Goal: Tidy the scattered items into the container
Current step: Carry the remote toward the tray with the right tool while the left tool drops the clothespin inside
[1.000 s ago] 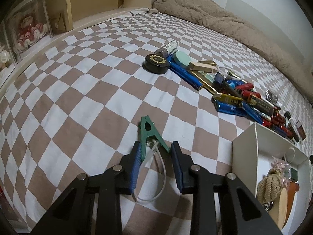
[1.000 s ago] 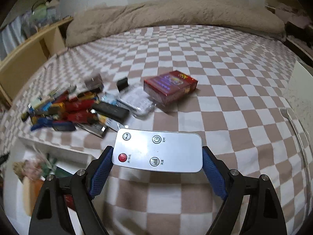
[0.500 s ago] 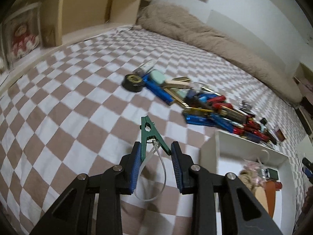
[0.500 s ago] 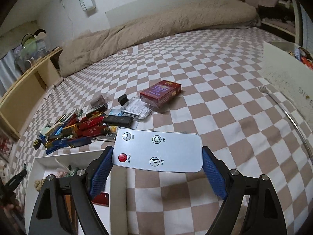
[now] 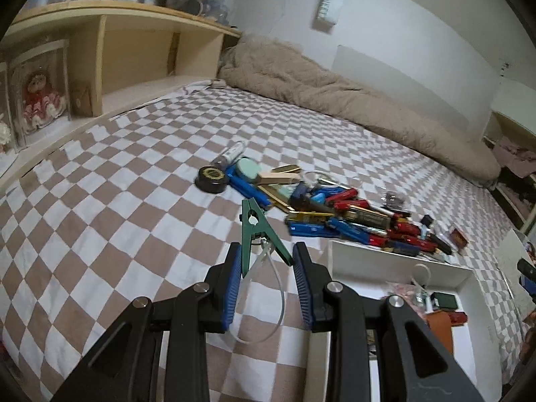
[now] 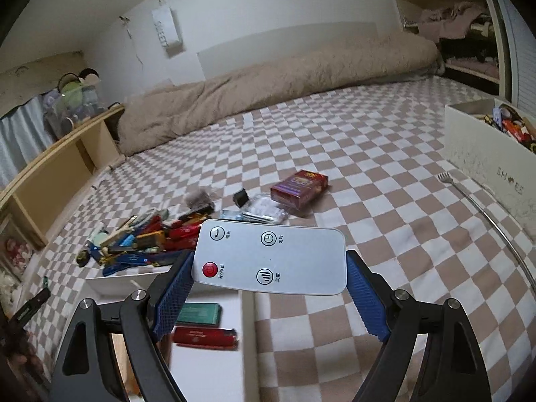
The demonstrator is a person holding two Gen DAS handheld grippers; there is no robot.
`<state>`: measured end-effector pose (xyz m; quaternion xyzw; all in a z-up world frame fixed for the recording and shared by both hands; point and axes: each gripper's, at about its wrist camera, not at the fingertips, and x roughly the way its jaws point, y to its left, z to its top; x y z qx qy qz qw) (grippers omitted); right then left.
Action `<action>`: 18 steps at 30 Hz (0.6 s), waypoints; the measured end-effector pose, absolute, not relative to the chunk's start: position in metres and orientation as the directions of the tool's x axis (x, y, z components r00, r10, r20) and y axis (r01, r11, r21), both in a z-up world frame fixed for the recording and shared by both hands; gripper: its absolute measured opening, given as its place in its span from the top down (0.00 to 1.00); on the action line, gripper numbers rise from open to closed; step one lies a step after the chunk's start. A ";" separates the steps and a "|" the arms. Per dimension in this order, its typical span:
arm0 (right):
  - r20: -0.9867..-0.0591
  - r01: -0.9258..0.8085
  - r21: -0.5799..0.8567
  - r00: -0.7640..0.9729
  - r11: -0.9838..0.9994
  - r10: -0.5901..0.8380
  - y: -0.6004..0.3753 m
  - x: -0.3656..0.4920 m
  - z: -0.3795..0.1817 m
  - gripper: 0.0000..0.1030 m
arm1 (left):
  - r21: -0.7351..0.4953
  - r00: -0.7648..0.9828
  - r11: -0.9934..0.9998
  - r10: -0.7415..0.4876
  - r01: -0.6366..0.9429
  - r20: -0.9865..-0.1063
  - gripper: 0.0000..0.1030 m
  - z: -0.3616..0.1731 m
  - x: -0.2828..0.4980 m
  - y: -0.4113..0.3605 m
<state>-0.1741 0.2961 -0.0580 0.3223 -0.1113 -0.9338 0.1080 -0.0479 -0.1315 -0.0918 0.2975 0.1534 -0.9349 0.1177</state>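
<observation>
Green plastic marks the clamp [image 5: 259, 234] pinched by its handles in the left gripper [image 5: 267, 261], whose blue pads stand narrow, with a clear loop [image 5: 268, 301] hanging from it; the grip is the same as a second ago. What has changed is the view: the bed's checkered cover [image 5: 110, 207] now lies farther below, the wooden shelf [image 5: 134, 63] and wall fill the upper frame, and the white container [image 5: 395, 261] has come in fully at 4 o'clock. The scattered pile [image 5: 335, 211] of pens and small items sits at 2 o'clock, just beyond the container's far wall. In the right wrist view the right gripper [image 6: 269, 274] holds a white remote [image 6: 271, 258] across its width between moderately spread pads, unchanged from before. It has risen too: the container [image 6: 214, 361] now lies under it at 7 o'clock, and a red box [image 6: 299, 184] rests at 12 o'clock, beside a clear packet [image 6: 264, 209].
</observation>
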 end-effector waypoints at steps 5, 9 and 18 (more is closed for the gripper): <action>-0.538 0.154 0.289 -0.791 -0.945 -0.293 0.291 -0.162 -0.046 0.15 | -0.193 -0.818 -0.945 -0.112 0.263 -0.564 0.70 -0.083 -0.044 -0.117; -0.533 0.181 0.278 -0.788 -0.944 -0.308 0.283 -0.157 -0.041 0.15 | -0.204 -0.820 -0.954 -0.067 0.220 -0.569 0.70 -0.075 -0.043 -0.106; -0.510 0.225 0.263 -0.793 -0.938 -0.333 0.270 -0.132 -0.027 0.15 | -0.161 -0.857 -0.982 -0.002 0.099 -0.516 0.70 -0.040 -0.019 -0.059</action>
